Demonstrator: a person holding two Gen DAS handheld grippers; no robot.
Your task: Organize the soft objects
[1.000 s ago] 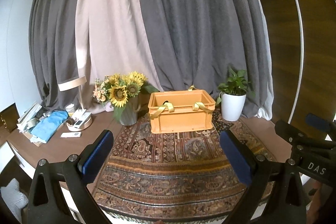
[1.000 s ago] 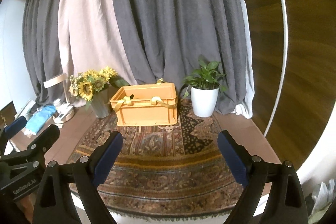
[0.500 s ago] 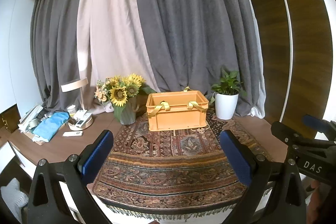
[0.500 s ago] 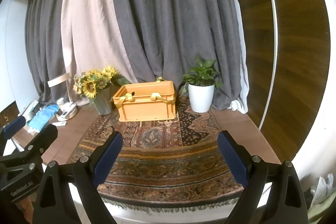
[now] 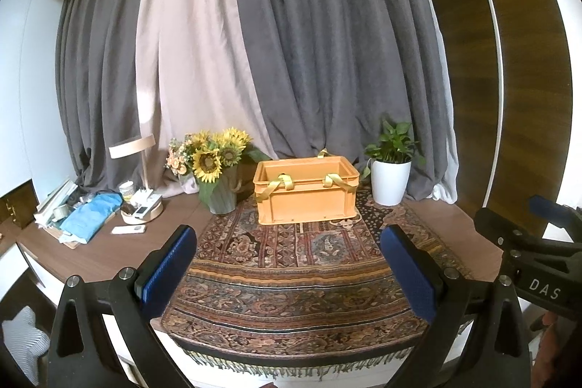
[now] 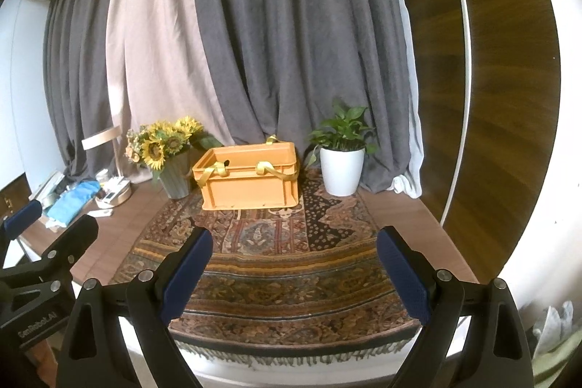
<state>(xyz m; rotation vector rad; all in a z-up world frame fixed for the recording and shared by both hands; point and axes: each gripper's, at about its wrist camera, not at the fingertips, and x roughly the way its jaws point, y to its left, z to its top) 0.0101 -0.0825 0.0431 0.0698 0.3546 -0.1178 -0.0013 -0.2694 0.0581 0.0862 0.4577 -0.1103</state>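
Left hand-held gripper (image 5: 289, 264) spread wide, empty; orange crate (image 5: 305, 193) on rug (image 5: 291, 279).

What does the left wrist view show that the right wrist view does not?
Only the left wrist view shows the right gripper at its right edge, marked DAS. Only the right wrist view shows the left gripper at its left edge. Both share the orange crate on the rug, the sunflowers, the potted plant and the lamp. Both grippers are open and empty.

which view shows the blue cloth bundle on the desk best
The left wrist view: the blue cloth bundle lies unobstructed beside the round wooden tray. The right wrist view shows it smaller, at the edge, near the left gripper.
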